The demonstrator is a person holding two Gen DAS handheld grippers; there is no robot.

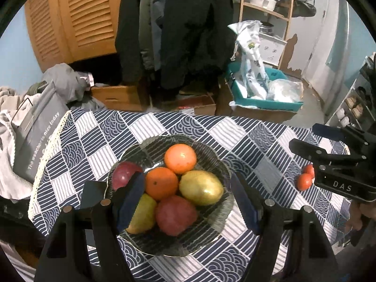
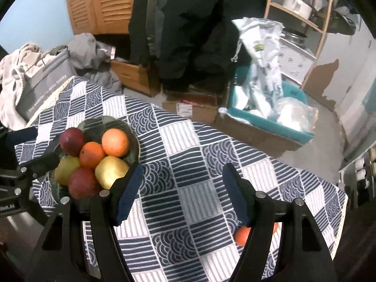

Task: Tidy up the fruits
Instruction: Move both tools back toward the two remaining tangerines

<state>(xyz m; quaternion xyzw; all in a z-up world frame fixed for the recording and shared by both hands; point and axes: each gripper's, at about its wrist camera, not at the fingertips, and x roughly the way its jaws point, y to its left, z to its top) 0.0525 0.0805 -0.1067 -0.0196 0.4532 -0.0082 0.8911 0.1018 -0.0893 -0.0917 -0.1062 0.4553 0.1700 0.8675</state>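
In the left wrist view, going left to right, your left gripper [image 1: 188, 202] hung over the glass bowl [image 1: 211, 155], which filled the lower centre of the frame. Its fingers stood roughly half open, with nothing pressed between the pads; the bowl's fruit only showed through the gap beneath them. The bowl held a dark red fruit [image 1: 124, 174], two oranges [image 1: 180, 158], two yellow pears [image 1: 201, 187] and a red apple [image 1: 176, 215]. At the right edge of that frame, two small tangerines [image 1: 305, 178] lay loose on the checked tablecloth [image 1: 246, 145], touching each other and just beside your right gripper [image 1: 305, 138].

In the right wrist view, the bowl sat at the left of the frame, left of the near finger [image 2: 129, 192]. Your right gripper's fingers also stood about half open and empty, with bare cloth between them. One tangerine showed at the lower right, partly hidden behind the right-hand finger [image 2: 237, 197]; a sliver of the second peeked out past it.

I judge the loose tangerines were what remained to gather. They lay outside the right gripper's gap, off to its right-hand finger and low in the frame, so your right hand was the nearer one. Being round, they gave no long axis to line up with.
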